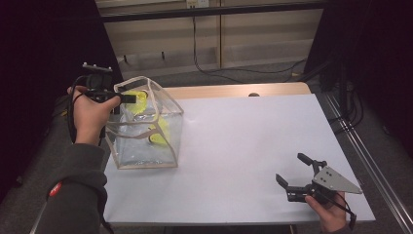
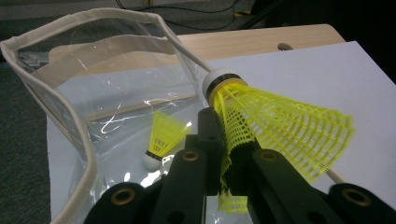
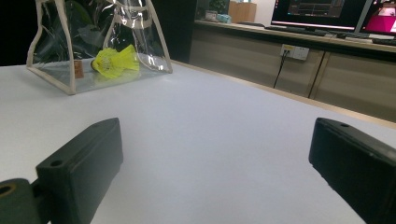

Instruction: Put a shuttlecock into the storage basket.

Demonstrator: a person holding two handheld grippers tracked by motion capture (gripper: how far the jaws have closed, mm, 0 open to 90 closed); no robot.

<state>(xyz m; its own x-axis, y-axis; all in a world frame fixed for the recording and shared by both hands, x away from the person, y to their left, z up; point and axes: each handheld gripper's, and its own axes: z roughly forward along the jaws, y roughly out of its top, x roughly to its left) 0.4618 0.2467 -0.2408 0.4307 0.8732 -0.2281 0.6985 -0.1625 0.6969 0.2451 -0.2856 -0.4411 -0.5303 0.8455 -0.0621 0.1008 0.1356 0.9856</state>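
I am looking at a white worktop [image 1: 243, 146] that is lying mostly bare: between the clear bag [image 1: 146, 131] at its left side and my right tool [image 1: 296, 181] near the front right corner there is wide open room. The bag is standing just inside the left edge, mouth upward, its cream-trimmed rim [image 2: 32, 70] gaping open. Beyond the far edge a strip of bare wood is showing.

My left tool [image 1: 127, 97] is hovering over the bag's mouth, its jaws closed tight on the yellow mesh skirt of a shuttlecock [image 2: 275, 121]. The held shuttlecock is lying roughly level, its white cork tip pointing away from the tool and sitting just beside the bag's far rim. A second shuttlecock [image 2: 161, 140] is resting on the bag's floor below, cork down in the left gripper view, well apart from the one I am gripping.

My right tool is resting low by the front edge, jaws spread wide with nothing between them.
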